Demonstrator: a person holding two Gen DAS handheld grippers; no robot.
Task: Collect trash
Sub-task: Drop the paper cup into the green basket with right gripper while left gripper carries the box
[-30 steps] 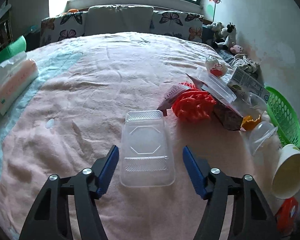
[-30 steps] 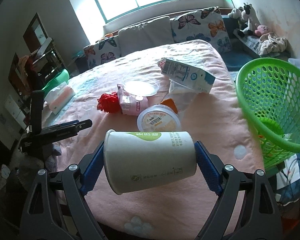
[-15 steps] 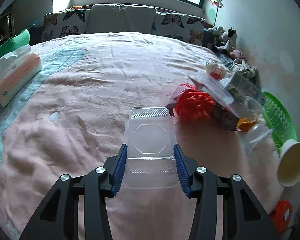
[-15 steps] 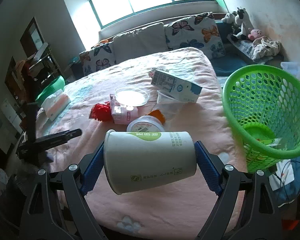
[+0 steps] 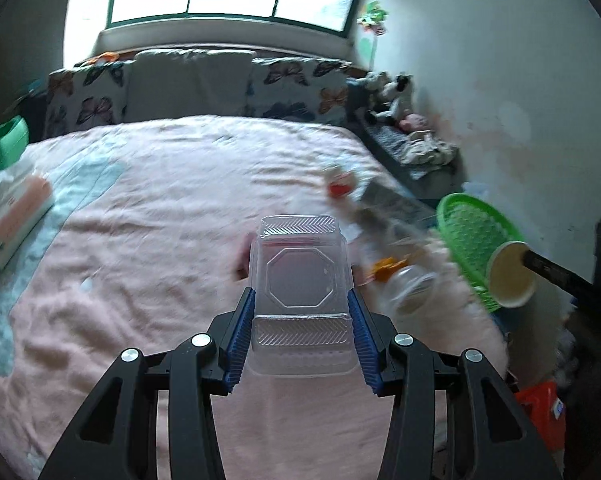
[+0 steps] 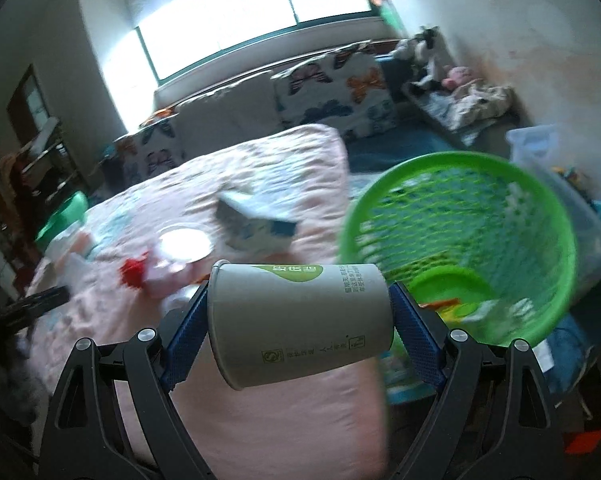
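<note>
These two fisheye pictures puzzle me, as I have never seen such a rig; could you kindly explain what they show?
There is no robot here: a person holds a two-fingered tool in each hand, and a camera on each tool looks forward along its black arms and blue fingers.

In the left view, the left gripper is shut on a clear plastic clamshell container, above a bed with a pink blanket. Blurred litter lies to the right.

In the right view, the right gripper is shut on a white paper cup with green print, held sideways near a round green mesh basket beside the bed. A blue-and-white carton lies on the blanket.
</note>
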